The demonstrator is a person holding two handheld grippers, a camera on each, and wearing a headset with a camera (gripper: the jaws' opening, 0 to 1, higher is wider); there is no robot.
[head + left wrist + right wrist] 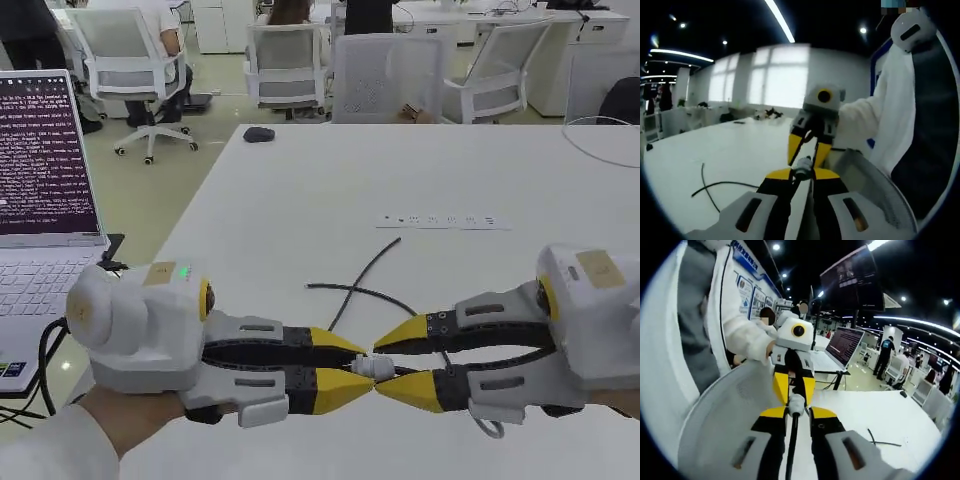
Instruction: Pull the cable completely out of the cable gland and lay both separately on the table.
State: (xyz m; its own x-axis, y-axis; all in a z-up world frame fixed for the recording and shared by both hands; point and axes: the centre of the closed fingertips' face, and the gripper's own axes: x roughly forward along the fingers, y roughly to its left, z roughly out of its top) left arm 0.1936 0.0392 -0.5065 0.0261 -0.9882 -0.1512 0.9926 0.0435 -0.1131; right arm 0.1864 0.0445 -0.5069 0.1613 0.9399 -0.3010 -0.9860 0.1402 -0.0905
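Near edge of the table (300,200) — left gripper (366,368) and right gripper (378,366) sit nose to nose, tips almost touching; each blocks the other's way forward. Left jaws are closed on the gland (372,367); right jaws unclear.

Just beyond the tips a loose black cable (360,285) lies across the straight path ahead. Past it is a flat white strip (443,221), low on the surface.

Far side: a mouse (258,134) near the back edge, and a thin white loop (600,145) at the right corner.

Wide bare tabletop between these — open on both sides of the cable.

Left flank is tight: the laptop (45,190) and its dark wires (45,370) are close beside the left gripper's rear.

Chairs (280,65) stand behind the table.
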